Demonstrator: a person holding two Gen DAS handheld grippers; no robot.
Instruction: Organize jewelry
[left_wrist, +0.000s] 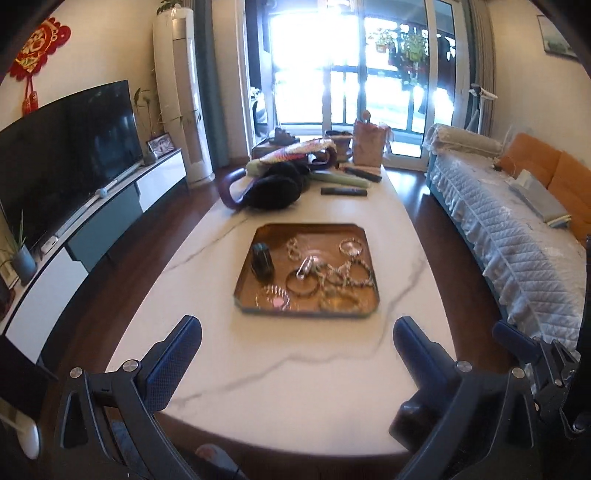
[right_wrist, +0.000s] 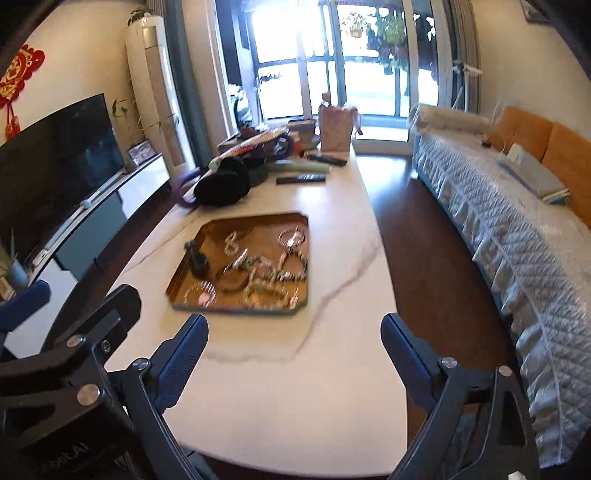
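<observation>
A: Fingers (left_wrist: 177, 354) on our left gripper (left_wrist: 297, 350) stand wide apart and empty; our right gripper (right_wrist: 294, 347) is spread too, nothing between.

B: And the jewelry (left_wrist: 321, 275)?

A: Heaped in the copper tray (left_wrist: 258, 236) mid-counter (left_wrist: 280, 387), well ahead of us. Bracelets overlap and look tangled.

B: So we'd likely drag a neighbour out with whichever we lift.

A: Yes, or nudge that dark bottle (left_wrist: 262, 260) standing near the tray's left edge and tip it.

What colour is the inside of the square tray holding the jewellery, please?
Coppery brown, with a teal outer rim; the square metal tray shows best in the left wrist view.
</observation>
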